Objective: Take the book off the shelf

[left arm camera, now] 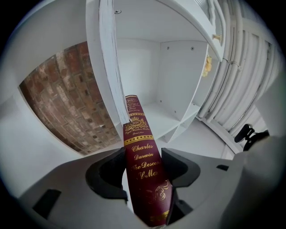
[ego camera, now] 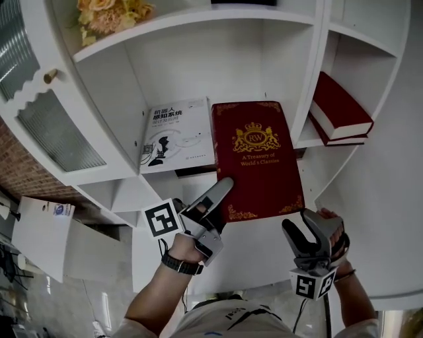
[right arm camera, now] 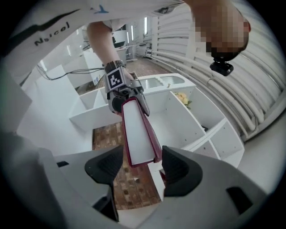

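A dark red book with gold print is out in front of the white shelf unit, its cover facing me. My left gripper is shut on its lower left corner at the spine, one finger lying over the cover. In the left gripper view the gold-lettered spine runs up between both pads. My right gripper pinches the lower right corner with its fingertips. In the right gripper view the white page edge sits tight between the pads, and the left gripper holds the far end.
A white paperback stands cover-out on the shelf just left of the red book. Two red books lie stacked in the right compartment. Yellow flowers sit on the shelf above. A glass-fronted door with a knob hangs at the left.
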`<state>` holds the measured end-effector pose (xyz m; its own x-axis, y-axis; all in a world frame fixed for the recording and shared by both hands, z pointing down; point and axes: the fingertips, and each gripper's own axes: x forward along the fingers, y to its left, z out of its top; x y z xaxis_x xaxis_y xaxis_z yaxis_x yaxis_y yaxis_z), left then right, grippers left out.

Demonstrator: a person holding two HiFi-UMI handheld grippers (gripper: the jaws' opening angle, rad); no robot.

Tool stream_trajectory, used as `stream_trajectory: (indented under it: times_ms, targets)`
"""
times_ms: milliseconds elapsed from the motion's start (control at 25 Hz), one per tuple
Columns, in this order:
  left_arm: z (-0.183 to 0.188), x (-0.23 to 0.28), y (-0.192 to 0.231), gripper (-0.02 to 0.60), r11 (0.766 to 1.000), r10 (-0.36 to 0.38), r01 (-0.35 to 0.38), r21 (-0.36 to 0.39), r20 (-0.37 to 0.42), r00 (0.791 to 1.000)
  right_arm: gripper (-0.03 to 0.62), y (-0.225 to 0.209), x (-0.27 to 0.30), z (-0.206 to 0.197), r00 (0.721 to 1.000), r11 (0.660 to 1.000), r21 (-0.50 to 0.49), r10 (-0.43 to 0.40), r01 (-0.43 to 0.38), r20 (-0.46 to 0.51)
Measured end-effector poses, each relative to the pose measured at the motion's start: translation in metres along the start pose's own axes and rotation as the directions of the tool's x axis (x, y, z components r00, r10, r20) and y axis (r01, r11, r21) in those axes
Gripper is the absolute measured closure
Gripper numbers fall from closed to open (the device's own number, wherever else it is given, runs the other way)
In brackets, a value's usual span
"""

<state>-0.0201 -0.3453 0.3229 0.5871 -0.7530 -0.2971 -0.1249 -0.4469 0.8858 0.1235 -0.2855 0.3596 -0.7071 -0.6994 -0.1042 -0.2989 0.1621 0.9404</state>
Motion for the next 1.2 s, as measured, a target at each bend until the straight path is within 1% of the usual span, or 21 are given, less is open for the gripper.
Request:
stream_trajectory:
  times_ms: [120, 280, 320, 360, 400, 440, 480, 520, 600, 680, 720, 760, 800, 840, 880, 920, 1000, 1040, 1080, 1120, 1200]
  targets:
    - [-0.001, -0.005, 0.001, 0.322, 1.000, -0.009, 0.009, 0.005, 0.001, 1.000, 0.324, -0.007, -0.017, 0.005, 1.000, 0.995, 0.096, 0.006, -0.006, -0.006]
    - [-0.002, -0.009, 0.001, 0.324, 1.000, -0.017, 0.017, 0.000, -0.001, 1.000, 0.324, -0.026, -0.030, 0.010, 0.999, 0.972, 0.231, -0.036, 0.038, -0.012]
    - [-0.002, -0.010, 0.001, 0.324, 1.000, -0.020, 0.020, -0.003, 0.000, 1.000, 0.324, -0.032, -0.029, 0.013, 0.999, 0.958, 0.282, -0.042, 0.044, -0.012]
    - [-0.003, -0.012, 0.001, 0.324, 1.000, -0.024, 0.024, -0.006, 0.001, 1.000, 0.324, -0.037, -0.025, 0.014, 0.999, 0.932, 0.359, -0.045, 0.047, -0.014]
    - [-0.003, -0.013, 0.000, 0.324, 1.000, -0.028, 0.028, -0.010, 0.001, 1.000, 0.324, -0.042, -0.020, 0.014, 0.999, 0.884, 0.465, -0.046, 0.048, -0.016]
    - [-0.004, -0.014, 0.001, 0.325, 0.999, -0.031, 0.031, -0.014, 0.000, 1.000, 0.324, -0.047, -0.014, 0.012, 0.999, 0.808, 0.588, -0.044, 0.043, -0.014]
    - [-0.005, -0.016, 0.001, 0.325, 0.999, -0.034, 0.034, -0.018, 0.000, 0.999, 0.324, -0.053, -0.007, 0.010, 0.999, 0.707, 0.707, -0.037, 0.025, 0.002]
    - [-0.005, -0.018, 0.001, 0.325, 0.999, -0.035, 0.035, -0.020, 0.001, 0.999, 0.322, -0.059, 0.002, 0.007, 0.999, 0.590, 0.808, -0.026, -0.010, 0.031]
    - [-0.007, -0.022, 0.001, 0.325, 0.999, -0.039, 0.039, -0.014, 0.002, 0.999, 0.309, -0.064, 0.020, -0.002, 0.995, 0.319, 0.943, 0.009, -0.096, 0.098]
    - [-0.008, -0.026, 0.001, 0.325, 0.999, -0.047, 0.047, 0.000, -0.002, 0.999, 0.292, -0.054, 0.034, -0.019, 0.986, 0.049, 0.985, 0.045, -0.164, 0.161]
    - [-0.008, -0.028, 0.000, 0.324, 0.999, -0.054, 0.054, 0.006, -0.006, 0.999, 0.283, -0.047, 0.042, -0.024, 0.978, -0.067, 0.979, 0.060, -0.194, 0.198]
    - [-0.009, -0.029, 0.000, 0.325, 0.998, -0.062, 0.062, 0.010, -0.011, 0.998, 0.275, -0.039, 0.049, -0.028, 0.969, -0.167, 0.961, 0.073, -0.222, 0.236]
    - [-0.011, -0.030, -0.001, 0.325, 0.997, -0.069, 0.069, 0.017, -0.019, 0.997, 0.266, -0.030, 0.054, -0.031, 0.960, -0.253, 0.937, 0.082, -0.239, 0.267]
    - [-0.012, -0.031, -0.001, 0.325, 0.997, -0.074, 0.075, 0.029, -0.029, 0.997, 0.255, -0.022, 0.058, -0.033, 0.952, -0.327, 0.911, 0.089, -0.250, 0.293]
    - [-0.013, -0.033, -0.002, 0.325, 0.996, -0.076, 0.078, 0.044, -0.040, 0.996, 0.249, -0.015, 0.060, -0.033, 0.943, -0.387, 0.884, 0.093, -0.260, 0.318]
    - [-0.014, -0.034, -0.002, 0.325, 0.995, -0.078, 0.081, 0.059, -0.052, 0.996, 0.244, -0.010, 0.061, -0.032, 0.933, -0.434, 0.858, 0.093, -0.276, 0.347]
    - [-0.017, -0.038, -0.005, 0.325, 0.993, -0.086, 0.092, 0.078, -0.074, 0.994, 0.241, -0.003, 0.062, -0.024, 0.907, -0.507, 0.802, 0.088, -0.315, 0.412]
    - [-0.019, -0.041, -0.006, 0.327, 0.992, -0.091, 0.098, 0.084, -0.084, 0.992, 0.241, 0.000, 0.062, -0.018, 0.890, -0.536, 0.775, 0.089, -0.335, 0.446]
    - [-0.021, -0.045, -0.008, 0.325, 0.991, -0.095, 0.103, 0.090, -0.094, 0.991, 0.241, 0.003, 0.061, -0.011, 0.874, -0.557, 0.752, 0.093, -0.351, 0.477]
    - [-0.024, -0.048, -0.009, 0.325, 0.989, -0.097, 0.108, 0.098, -0.104, 0.990, 0.241, 0.006, 0.060, -0.004, 0.859, -0.571, 0.736, 0.100, -0.364, 0.502]
    - [-0.028, -0.054, -0.013, 0.325, 0.983, -0.101, 0.118, 0.138, -0.124, 0.987, 0.243, 0.010, 0.057, 0.008, 0.842, -0.574, 0.725, 0.109, -0.381, 0.528]
